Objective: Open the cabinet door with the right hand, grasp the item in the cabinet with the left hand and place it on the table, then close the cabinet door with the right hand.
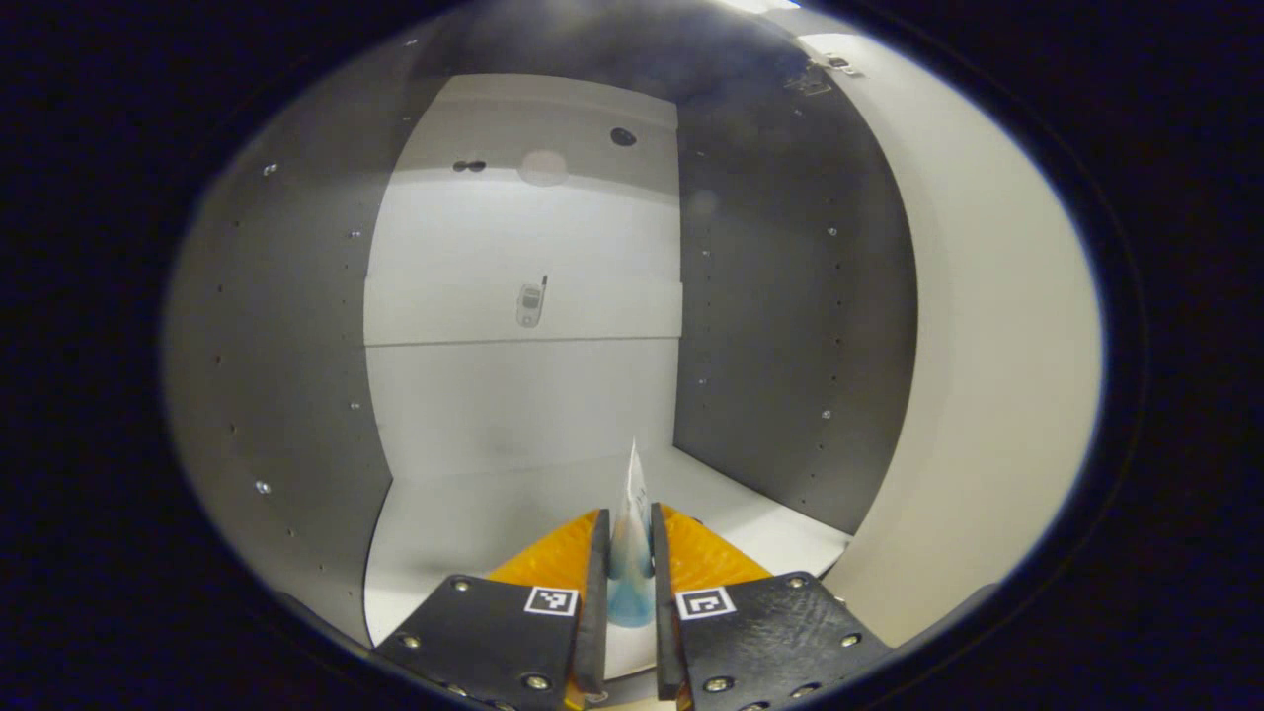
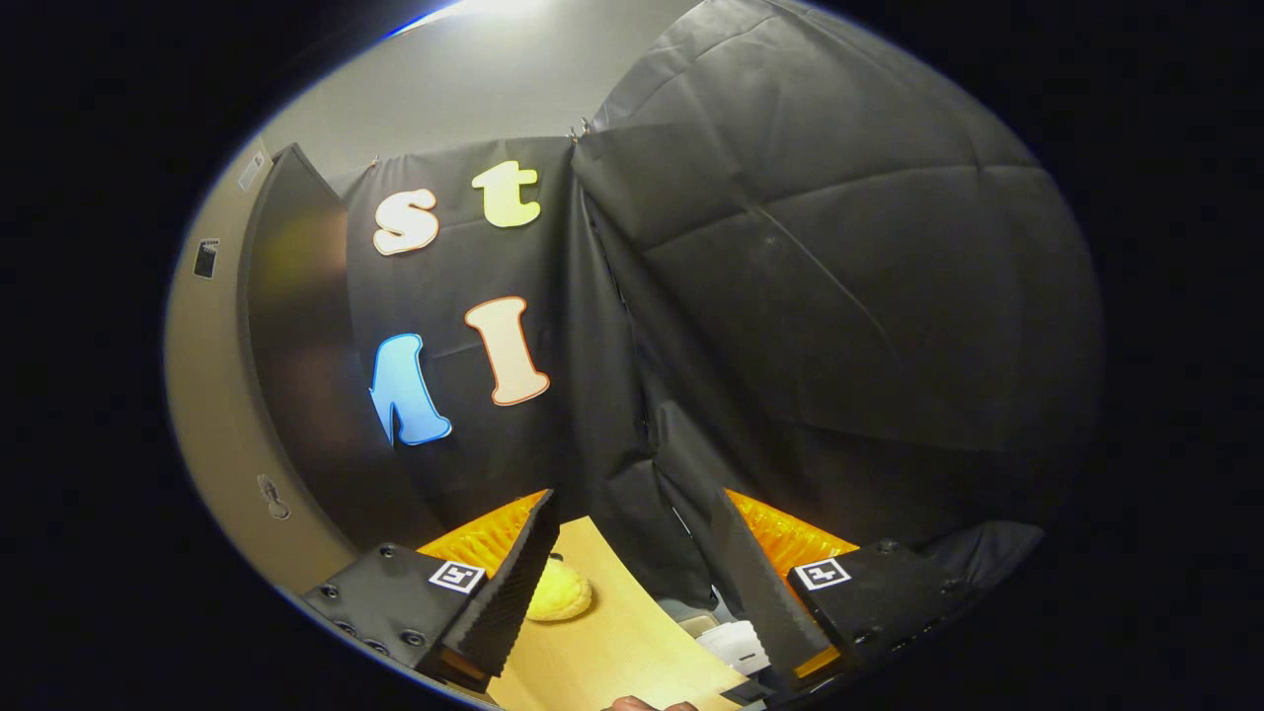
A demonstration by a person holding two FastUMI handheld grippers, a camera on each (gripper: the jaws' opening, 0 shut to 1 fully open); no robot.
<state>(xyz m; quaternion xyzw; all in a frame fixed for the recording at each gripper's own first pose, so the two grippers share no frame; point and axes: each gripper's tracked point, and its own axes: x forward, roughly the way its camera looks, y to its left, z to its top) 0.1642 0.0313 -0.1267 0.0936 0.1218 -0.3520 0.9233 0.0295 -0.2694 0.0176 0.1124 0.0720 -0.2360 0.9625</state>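
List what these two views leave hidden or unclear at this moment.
- Thin blue-and-white packet, left gripper view: lower part hidden between the left claw, which is shut on it; print too small.
- Yellow rounded object on the wooden table, right gripper view: partly behind one finger of the open right claw.
- White item: cut off, unidentifiable.

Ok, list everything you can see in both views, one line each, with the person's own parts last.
cabinet: one, white back and floor, grey side walls, left gripper view.
packet: one, white and blue, thin, upright between the left gripper's fingers.
cabinet door: one, beige, open, left edge of right gripper view.
table: one, light wood, below right gripper.
yellow object: one, round, on table.
white object: one, at table's edge.
left gripper: shut on the packet.
right gripper: open, holding nothing.
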